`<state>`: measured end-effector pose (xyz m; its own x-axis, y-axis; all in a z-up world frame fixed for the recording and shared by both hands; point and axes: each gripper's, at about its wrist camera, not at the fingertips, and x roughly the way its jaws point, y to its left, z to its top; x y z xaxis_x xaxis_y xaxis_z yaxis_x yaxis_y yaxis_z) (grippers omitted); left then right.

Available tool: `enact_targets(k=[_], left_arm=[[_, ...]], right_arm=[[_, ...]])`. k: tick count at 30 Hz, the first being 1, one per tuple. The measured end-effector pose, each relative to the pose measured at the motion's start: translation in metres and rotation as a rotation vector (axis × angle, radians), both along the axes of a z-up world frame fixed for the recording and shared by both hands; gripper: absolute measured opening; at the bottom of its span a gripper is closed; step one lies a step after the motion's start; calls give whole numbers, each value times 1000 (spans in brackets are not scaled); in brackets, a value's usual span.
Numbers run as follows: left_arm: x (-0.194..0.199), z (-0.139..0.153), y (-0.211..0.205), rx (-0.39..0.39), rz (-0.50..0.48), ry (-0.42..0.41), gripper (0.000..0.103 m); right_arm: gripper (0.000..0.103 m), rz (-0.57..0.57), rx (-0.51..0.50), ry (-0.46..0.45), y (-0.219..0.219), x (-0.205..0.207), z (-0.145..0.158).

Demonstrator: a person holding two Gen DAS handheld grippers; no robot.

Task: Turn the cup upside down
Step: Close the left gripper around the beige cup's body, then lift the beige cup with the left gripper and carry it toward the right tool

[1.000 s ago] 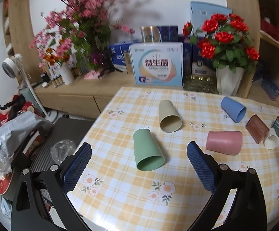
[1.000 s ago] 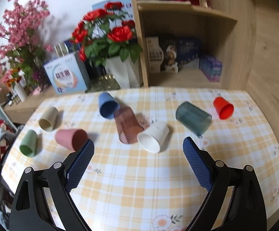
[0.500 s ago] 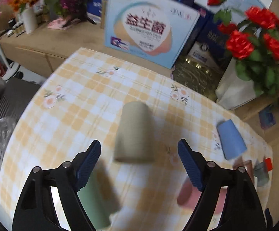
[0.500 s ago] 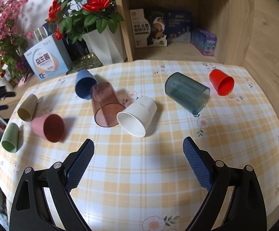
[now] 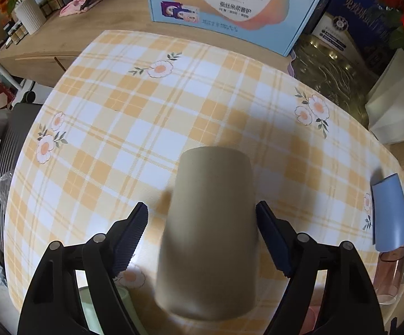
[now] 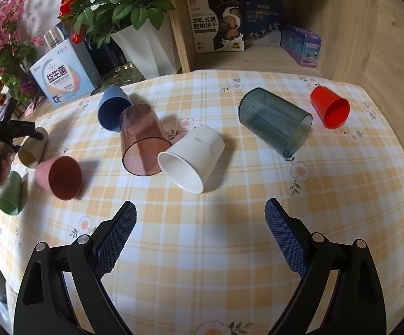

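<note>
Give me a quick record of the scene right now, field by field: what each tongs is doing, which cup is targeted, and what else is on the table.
left tongs: open, straddling the beige cup, not clearly gripping
beige cup: lying on its side
right tongs: open, empty, above the checked tablecloth
nearest to right tongs: white cup, on its side
other cups, all on their sides: pink cup, green cup, red cup

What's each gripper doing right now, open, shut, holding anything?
Left gripper: open, jaws either side of the beige cup, not clamped.
Right gripper: open, holding nothing, above the tablecloth.
</note>
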<state>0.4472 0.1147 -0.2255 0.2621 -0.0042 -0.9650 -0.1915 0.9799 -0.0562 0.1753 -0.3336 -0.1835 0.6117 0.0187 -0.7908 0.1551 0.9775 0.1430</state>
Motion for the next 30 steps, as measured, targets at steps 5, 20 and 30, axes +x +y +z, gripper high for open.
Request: enact_targets(k=[5, 20, 30], left_arm=[[0, -7, -11, 44, -43, 23, 64], [-108, 75, -29, -50, -59, -125, 63], [-240, 63, -161, -188, -211, -130, 63]], right_arm=[[90, 6, 12, 1, 2, -4, -1], [90, -29, 80, -82, -14, -32, 18], [90, -84, 100, -96, -50, -64, 16]])
